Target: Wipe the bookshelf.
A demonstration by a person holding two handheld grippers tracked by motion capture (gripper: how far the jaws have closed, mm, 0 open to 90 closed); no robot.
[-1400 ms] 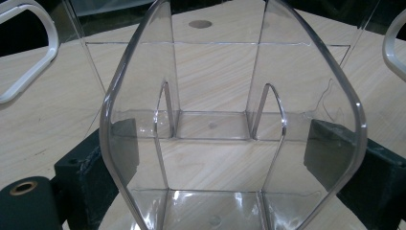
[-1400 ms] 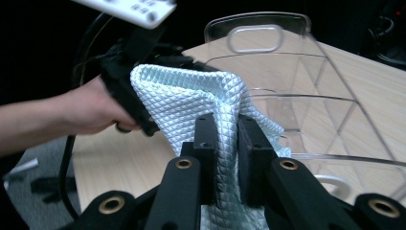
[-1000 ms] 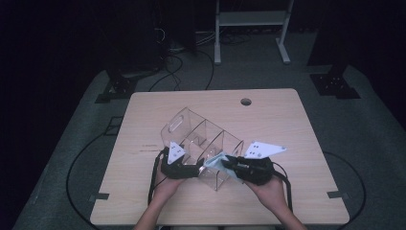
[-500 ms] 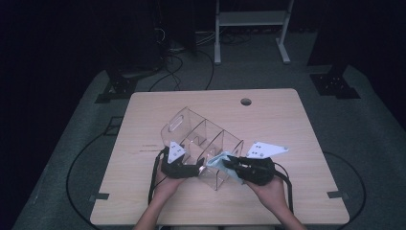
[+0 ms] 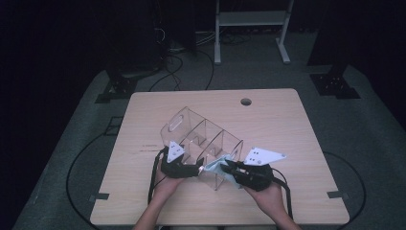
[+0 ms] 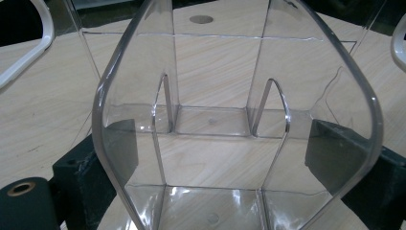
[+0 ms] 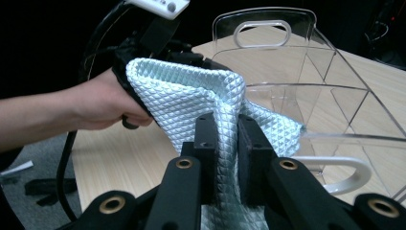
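wooden table (image 5: 287,124), grey carpet (image 5: 368,120), white stand (image 5: 249,19)

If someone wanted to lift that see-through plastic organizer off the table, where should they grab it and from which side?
Probably by the slot handle cut into the tall end wall of the clear organizer, coming from above at the far-left end. That wall stands highest and the cutout gives an edge to close on, while the smooth side walls look slippery. The left hand-held gripper already straddles the near end wall.

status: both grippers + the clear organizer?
Left gripper shut on clear organizer end wall. Right gripper shut on quilted cloth, at organizer's near end. Nothing in the way.
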